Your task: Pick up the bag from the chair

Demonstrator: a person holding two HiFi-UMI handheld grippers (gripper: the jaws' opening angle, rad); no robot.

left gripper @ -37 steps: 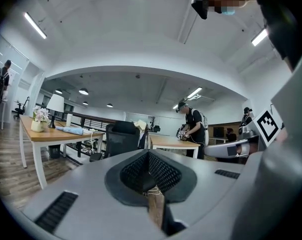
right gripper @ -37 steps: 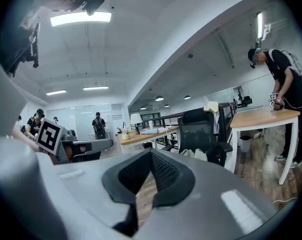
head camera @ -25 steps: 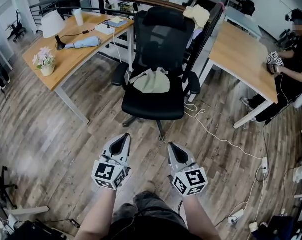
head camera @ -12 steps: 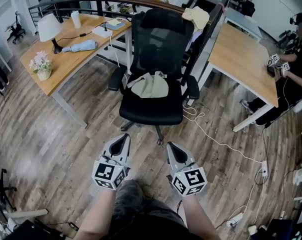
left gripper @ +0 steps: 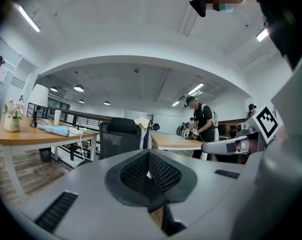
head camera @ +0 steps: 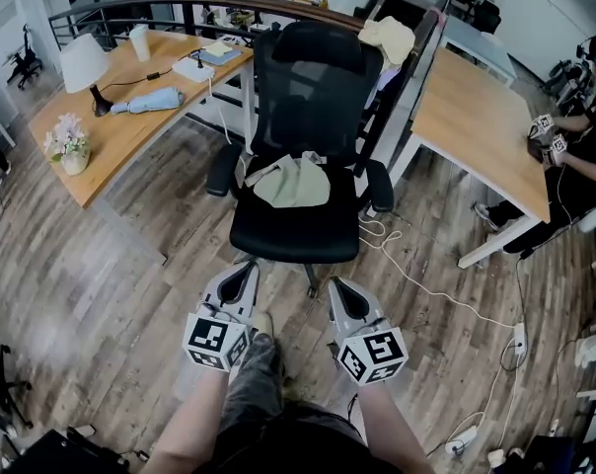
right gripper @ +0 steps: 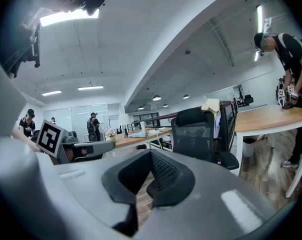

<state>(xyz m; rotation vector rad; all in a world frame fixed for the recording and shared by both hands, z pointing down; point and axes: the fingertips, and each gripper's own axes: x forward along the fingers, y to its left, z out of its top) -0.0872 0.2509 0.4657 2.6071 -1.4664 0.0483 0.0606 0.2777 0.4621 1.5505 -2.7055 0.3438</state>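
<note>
A pale green cloth bag [head camera: 294,182] lies slumped on the seat of a black mesh office chair [head camera: 308,87] in the middle of the head view. Both grippers are held low, just short of the seat's front edge. My left gripper [head camera: 243,275] and right gripper [head camera: 337,288] point at the chair, each shut with nothing between its fingers. In the left gripper view my left gripper [left gripper: 149,155] hides the seat, and only the chair's backrest [left gripper: 121,135] shows. The right gripper view has the chair [right gripper: 195,134] beyond my right gripper [right gripper: 151,157]. The bag shows in neither gripper view.
A wooden desk [head camera: 111,131] with a lamp [head camera: 83,64] and flowers [head camera: 67,144] stands at the left. Another desk [head camera: 481,117] is at the right, with a seated person [head camera: 584,136]. A white cable [head camera: 426,275] runs across the wood floor to a power strip [head camera: 521,336].
The chair and bag have come closer and lower in the head view as the person stepped forward. Both grippers stay shut and hold their place in the view.
</note>
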